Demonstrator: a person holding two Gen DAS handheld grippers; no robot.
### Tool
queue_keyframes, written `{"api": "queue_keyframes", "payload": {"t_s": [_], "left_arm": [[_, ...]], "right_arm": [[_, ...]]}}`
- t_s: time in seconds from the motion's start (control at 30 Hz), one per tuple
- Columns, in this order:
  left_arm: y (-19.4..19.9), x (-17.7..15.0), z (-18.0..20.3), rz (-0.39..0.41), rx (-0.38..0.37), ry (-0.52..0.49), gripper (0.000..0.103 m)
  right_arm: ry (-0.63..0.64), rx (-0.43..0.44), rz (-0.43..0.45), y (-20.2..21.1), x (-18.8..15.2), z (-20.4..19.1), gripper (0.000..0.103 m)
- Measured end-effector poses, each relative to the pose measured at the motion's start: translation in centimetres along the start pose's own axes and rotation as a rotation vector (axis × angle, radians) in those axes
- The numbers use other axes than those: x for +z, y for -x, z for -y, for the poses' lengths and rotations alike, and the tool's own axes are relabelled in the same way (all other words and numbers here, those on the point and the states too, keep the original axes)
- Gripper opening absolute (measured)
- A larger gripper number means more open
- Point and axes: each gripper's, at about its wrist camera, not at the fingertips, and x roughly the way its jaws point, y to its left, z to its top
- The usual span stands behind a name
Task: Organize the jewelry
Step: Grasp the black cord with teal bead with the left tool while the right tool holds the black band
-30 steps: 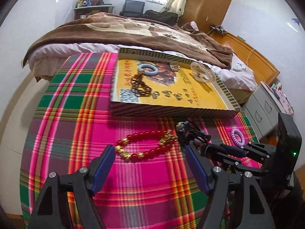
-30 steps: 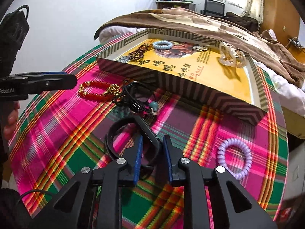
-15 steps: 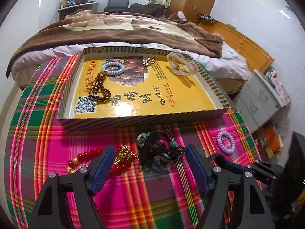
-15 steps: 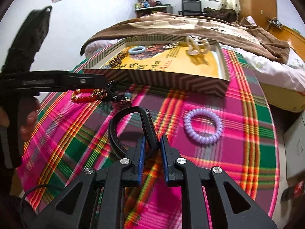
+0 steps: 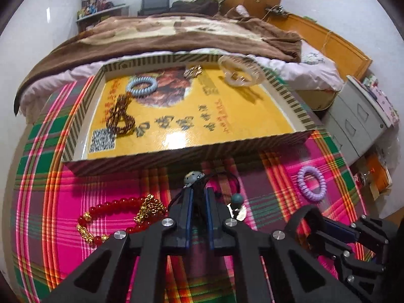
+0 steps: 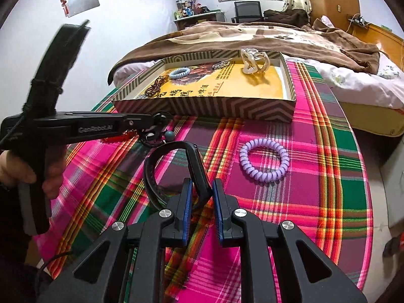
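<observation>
My left gripper (image 5: 198, 197) is shut on a black cord necklace (image 5: 193, 178) with a grey charm and a teal bead, just in front of the striped box (image 5: 176, 156). It also shows in the right wrist view (image 6: 154, 123). My right gripper (image 6: 200, 192) is shut on a black wristband (image 6: 154, 176) above the plaid cloth; the band also shows in the left wrist view (image 5: 300, 217). A red and gold bead bracelet (image 5: 113, 214) lies left of the left gripper. A purple coil hair tie (image 6: 263, 162) lies to the right.
The box's yellow floor holds a blue coil tie (image 5: 141, 85), a brown bead string (image 5: 121, 118), a small metal brooch (image 5: 193, 72) and a cream hair claw (image 5: 238, 74). A bed with a brown blanket (image 5: 176, 32) lies behind the table. Grey drawers (image 5: 361, 123) stand right.
My left gripper has closed on the black cord necklace. My right gripper with the wristband has drifted a little; the view has swung toward the box.
</observation>
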Motion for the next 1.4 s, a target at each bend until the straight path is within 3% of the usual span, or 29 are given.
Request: {"api": "queue_keyframes", "payload": {"t_s": [0.33,0.47,0.5,0.67,0.77,0.9,1.0,1.13,1.17,1.2,1.27,1.3,1.33,1.4], "left_arm": [[4.3,-0.2,-0.2,0.108,-0.071,-0.013,0.009],[5.3,-0.3,-0.9,0.134,-0.151,0.006,0.009],[5.2,-0.5,-1.1,0.127,-0.185,0.002,0.009],[4.1,-2.1,-1.7,0.077,-0.171,0.012,0.009],[4.6,-2.8,-2.2,0.087,-0.180,0.021,0.009],[5.9,-3.3,-3.6,0.128,-0.300,0.050,0.009],[5.4,-3.9,-4.1,0.101,-0.247,0.046,0.009],[3.8,-4.9,-4.9,0.031,-0.097,0.056,0.009],[3.8,-5.2,-5.1,0.034,-0.088,0.058,0.009],[4.1,-5.4,-5.3,0.041,-0.098,0.058,0.012],[4.9,-5.8,-5.4,0.072,-0.069,0.047,0.029],[5.3,-5.9,-5.4,0.090,-0.044,0.032,0.049],[5.8,-6.1,-5.3,0.108,-0.019,0.014,0.057],[6.5,-6.5,-5.1,0.125,-0.027,-0.012,0.062]], "right_arm": [[-0.019,-0.001,0.022,0.8,-0.1,0.1,0.016],[-0.023,0.004,0.026,0.8,0.1,-0.1,0.016],[-0.024,0.005,0.025,0.8,0.0,-0.2,0.016],[-0.023,0.000,0.022,0.9,-0.2,-0.3,0.016],[-0.026,-0.003,0.029,1.1,-0.1,-0.3,0.016],[-0.026,-0.006,0.033,1.2,0.0,-0.4,0.016],[-0.027,0.000,0.028,1.0,-0.1,-0.6,0.016],[-0.017,-0.001,0.024,0.9,-0.1,-0.8,0.016],[-0.022,-0.003,0.027,0.9,-0.1,-0.8,0.016],[-0.022,-0.004,0.028,1.0,-0.1,-0.8,0.016],[-0.023,-0.010,0.027,1.0,-0.1,-0.7,0.016],[-0.024,-0.010,0.027,0.9,0.0,-0.7,0.016],[-0.024,-0.009,0.026,0.9,0.0,-0.7,0.016],[-0.022,-0.006,0.024,0.8,-0.1,-0.9,0.016]]}}
